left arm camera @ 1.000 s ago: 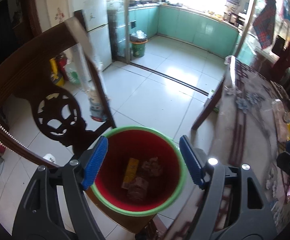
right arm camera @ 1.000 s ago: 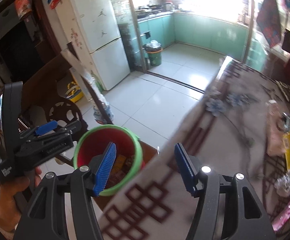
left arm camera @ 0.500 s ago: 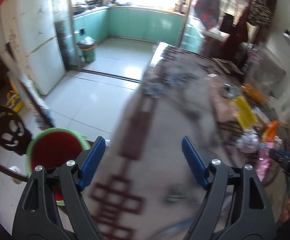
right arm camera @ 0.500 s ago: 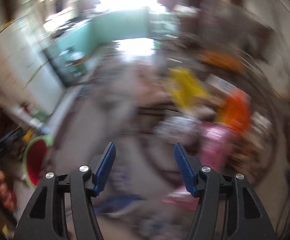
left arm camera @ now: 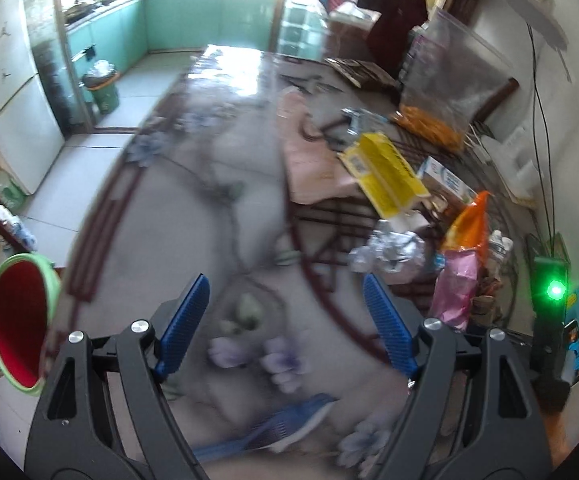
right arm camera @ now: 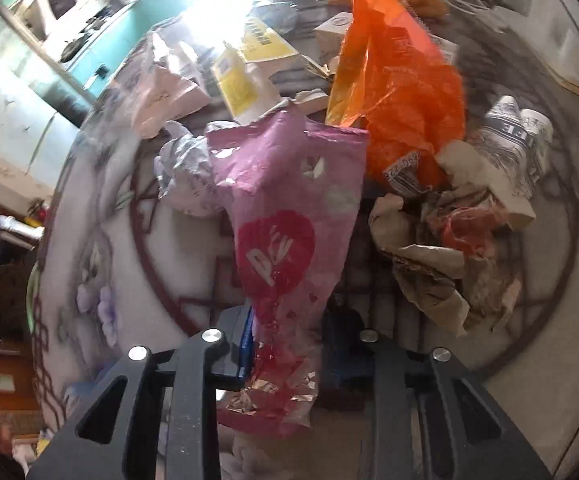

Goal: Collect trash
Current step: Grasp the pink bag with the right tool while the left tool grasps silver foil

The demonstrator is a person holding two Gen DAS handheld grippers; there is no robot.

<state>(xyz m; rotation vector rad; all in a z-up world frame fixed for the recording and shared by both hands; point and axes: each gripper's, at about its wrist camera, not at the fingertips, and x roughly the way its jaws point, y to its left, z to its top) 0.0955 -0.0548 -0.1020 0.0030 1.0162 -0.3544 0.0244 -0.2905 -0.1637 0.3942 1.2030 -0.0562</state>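
On a patterned, glossy tablecloth [right arm camera: 161, 236] strewn with litter, the right gripper [right arm camera: 285, 344] pinches the lower end of a pink plastic wrapper [right arm camera: 289, 200], its blue pads pressed together on the crinkled film, whose torn silvery lining shows below the jaws. The wrapper is long and flat, widening away from the gripper, with a red round logo printed at its middle. Just beyond it an orange translucent bag [right arm camera: 401, 92] stands crumpled and puffed, and beside that sits a wad of creased brown paper [right arm camera: 441, 236] with red fibres caught in it. A ball of white crumpled wrapping [right arm camera: 185, 172] touches the wrapper's left edge; a yellow flat carton [right arm camera: 237, 80] lies farther back.

In the left wrist view, the left gripper [left arm camera: 285, 326] hangs above the cloth with its ribbed blue pads [left arm camera: 183, 326] spread wide and nothing between them. Ahead to its right the same heap appears: the yellow carton [left arm camera: 385, 174], the orange bag [left arm camera: 467, 224] and the pink wrapper [left arm camera: 455, 288]. A round red bucket [left arm camera: 13, 316] with a green rim sits off the table's left edge, below tabletop level, its mouth open. A blue mesh swatter [left arm camera: 285, 424] lies blurred on the cloth near the camera.
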